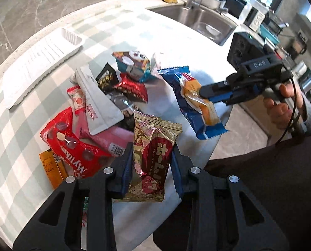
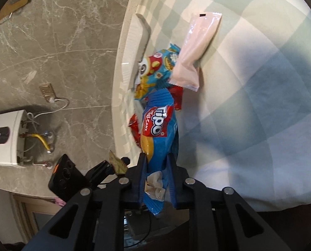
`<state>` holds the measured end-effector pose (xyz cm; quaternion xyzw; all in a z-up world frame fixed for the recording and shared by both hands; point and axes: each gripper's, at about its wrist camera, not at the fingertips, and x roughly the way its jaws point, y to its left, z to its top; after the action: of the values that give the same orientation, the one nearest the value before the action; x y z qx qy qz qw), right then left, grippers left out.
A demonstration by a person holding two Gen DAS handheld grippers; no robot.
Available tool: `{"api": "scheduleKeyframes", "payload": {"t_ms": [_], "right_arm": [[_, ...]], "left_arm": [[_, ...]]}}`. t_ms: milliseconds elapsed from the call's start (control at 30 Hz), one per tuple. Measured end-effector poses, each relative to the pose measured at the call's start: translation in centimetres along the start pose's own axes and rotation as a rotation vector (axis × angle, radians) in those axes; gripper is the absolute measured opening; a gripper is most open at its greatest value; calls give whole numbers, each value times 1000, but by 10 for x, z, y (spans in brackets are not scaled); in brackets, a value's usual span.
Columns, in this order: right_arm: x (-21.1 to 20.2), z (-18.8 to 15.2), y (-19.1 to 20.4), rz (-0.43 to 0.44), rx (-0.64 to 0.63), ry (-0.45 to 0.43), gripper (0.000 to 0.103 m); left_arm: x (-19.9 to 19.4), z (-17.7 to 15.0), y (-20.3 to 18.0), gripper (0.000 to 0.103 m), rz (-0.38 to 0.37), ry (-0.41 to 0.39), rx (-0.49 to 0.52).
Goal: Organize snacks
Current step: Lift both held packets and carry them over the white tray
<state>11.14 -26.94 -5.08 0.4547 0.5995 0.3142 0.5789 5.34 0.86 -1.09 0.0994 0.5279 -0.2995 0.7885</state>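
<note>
Left of the left claw (image 1: 152, 163), a red bag (image 1: 71, 146) printed "Mylikes" lies on the checked counter (image 1: 19, 125), with an orange packet (image 1: 50, 167) tucked under its near edge. Beyond that claw's left finger lie a white pouch (image 1: 98, 104) and a pink packet (image 1: 111, 140), part of the snack pile, and farther off to the left a white tray (image 1: 40, 67). The left claw itself pinches a gold pie wrapper (image 1: 151, 156) whose red oval reads "Fujiya Home Pie", holding it clear of the pile; this claw points steeply downward. To its right, the right claw (image 1: 205, 96) is pressed together on a blue cake pack (image 2: 158, 129) labelled "Tipo" and "Cake", lifted above the counter. A hand (image 1: 285, 104) grips that claw's handle, which points only slightly downward. Ahead of the right claw lie a cartoon-printed blue bag (image 2: 155, 71) and a pale pink pouch (image 2: 197, 48).
</note>
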Motion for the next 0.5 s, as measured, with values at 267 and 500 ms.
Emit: {"api": "scheduleKeyframes", "payload": {"t_ms": [267, 500], "right_arm": [[-10, 16, 15, 94, -15, 50, 19], [4, 72, 62, 81, -114, 63, 19]], "left_arm": [[-17, 22, 15, 31, -29, -80, -122], [-44, 57, 81, 31, -60, -171, -233]]}}
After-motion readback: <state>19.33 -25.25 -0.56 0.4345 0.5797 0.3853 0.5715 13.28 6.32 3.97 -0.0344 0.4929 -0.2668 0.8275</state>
